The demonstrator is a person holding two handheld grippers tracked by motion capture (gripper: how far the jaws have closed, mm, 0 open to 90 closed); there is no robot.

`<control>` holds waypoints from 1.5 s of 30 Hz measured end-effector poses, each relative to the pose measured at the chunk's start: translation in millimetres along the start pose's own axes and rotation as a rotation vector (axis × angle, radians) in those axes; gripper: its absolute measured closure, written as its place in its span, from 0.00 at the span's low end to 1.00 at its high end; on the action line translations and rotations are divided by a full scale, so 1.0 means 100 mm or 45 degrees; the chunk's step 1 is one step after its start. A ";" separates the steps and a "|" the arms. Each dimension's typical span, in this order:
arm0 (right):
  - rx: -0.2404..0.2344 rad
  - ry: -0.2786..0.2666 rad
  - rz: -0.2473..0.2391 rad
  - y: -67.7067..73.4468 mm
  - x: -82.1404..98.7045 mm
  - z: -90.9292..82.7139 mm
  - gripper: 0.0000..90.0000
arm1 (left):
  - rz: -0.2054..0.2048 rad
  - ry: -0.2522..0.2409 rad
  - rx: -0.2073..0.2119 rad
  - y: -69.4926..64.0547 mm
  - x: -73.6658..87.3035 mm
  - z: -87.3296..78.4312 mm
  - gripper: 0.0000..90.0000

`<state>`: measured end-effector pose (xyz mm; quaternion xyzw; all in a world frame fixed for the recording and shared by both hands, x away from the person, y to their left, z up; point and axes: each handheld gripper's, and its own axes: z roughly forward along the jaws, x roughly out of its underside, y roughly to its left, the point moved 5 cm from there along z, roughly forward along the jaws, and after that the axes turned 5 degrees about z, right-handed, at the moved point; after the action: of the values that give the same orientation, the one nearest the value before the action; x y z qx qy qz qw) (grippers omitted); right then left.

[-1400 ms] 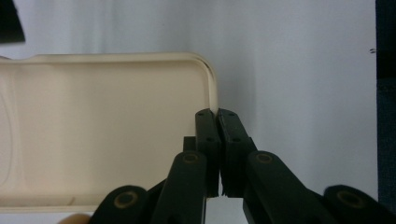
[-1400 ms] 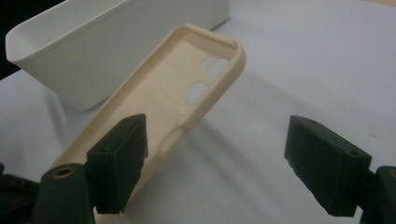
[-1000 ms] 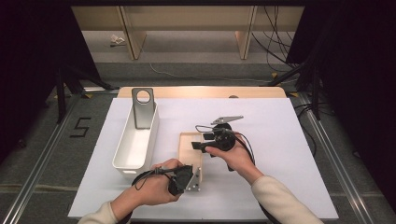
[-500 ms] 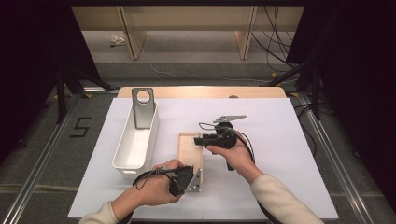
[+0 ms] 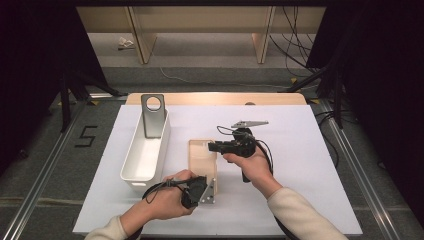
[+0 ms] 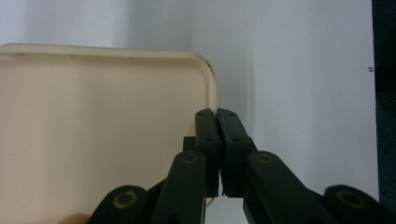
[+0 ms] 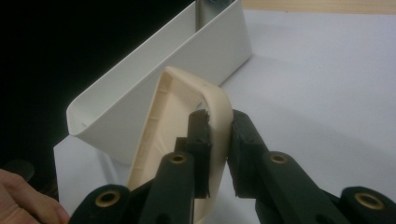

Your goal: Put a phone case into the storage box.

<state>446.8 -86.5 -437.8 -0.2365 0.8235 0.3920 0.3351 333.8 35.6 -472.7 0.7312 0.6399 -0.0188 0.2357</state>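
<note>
A: What lies on the white table (image 5: 300, 200), biggest thing first?

B: The long white bin (image 5: 145, 150) stands at the left, a grey metal bracket (image 5: 152, 112) upright in its far end. Just right of it is the cream lid (image 5: 200, 155), a shallow rimmed tray shape, near the table's middle.

A: And the tools on it?

B: The left gripper (image 6: 217, 116) has its jaws pressed together on the lid's rim at the near corner. The right gripper (image 7: 218, 122) has just been closing; its pads now pinch the rim at the far end, rim between them.

A: How will the lid handle?

B: Probably light, stiff plastic, smooth enough to slip. The raised rim is the sensible place to grip, as both tools do. Held at two ends it should lift without bending much, though a thin edge could twist out of a loose pinch.

A: Do the views differ?

B: Yes. The right gripper view shows the lid tilted up, its ribbed underside facing the bin's wall. The high view gives the layout but not that tilt clearly. The left gripper view shows the lid's flat top and rounded corner.
</note>
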 end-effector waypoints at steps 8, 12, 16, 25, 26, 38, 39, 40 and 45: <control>-0.019 -0.038 -0.006 0.08 -0.08 -0.08 0.91 | -0.016 -0.026 -0.043 0.04 0.00 -0.01 0.97; -0.027 -0.057 -0.010 0.13 -0.10 -0.12 0.92 | -0.041 -0.050 -0.049 0.06 0.02 -0.01 0.96; 0.003 -0.071 -0.044 0.15 -0.12 -0.15 0.92 | -0.063 -0.094 -0.073 0.08 0.03 -0.03 0.89; 0.009 -0.127 -0.036 0.10 -0.17 -0.27 0.92 | -0.301 -0.344 -0.154 0.15 0.11 -0.19 0.69; 0.014 -0.130 -0.034 0.09 -0.18 -0.29 0.92 | -0.332 -0.368 -0.166 0.16 0.14 -0.20 0.66; 0.034 -0.171 -0.062 0.03 -0.17 -0.45 0.92 | -0.602 -0.522 -0.239 0.20 0.34 -0.27 0.30; 0.034 -0.179 -0.070 0.03 -0.17 -0.47 0.91 | -0.620 -0.535 -0.243 0.21 0.34 -0.28 0.28; 0.028 -0.182 -0.079 0.03 -0.17 -0.48 0.91 | -0.633 -0.540 -0.244 0.21 0.35 -0.28 0.27; 0.026 -0.195 -0.105 0.04 -0.16 -0.53 0.91 | -0.685 -0.571 -0.251 0.24 0.37 -0.29 0.27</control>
<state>435.6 -124.5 -399.4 -0.2362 0.7890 0.3863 0.4152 354.7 79.2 -451.5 0.4881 0.7406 -0.1783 0.4261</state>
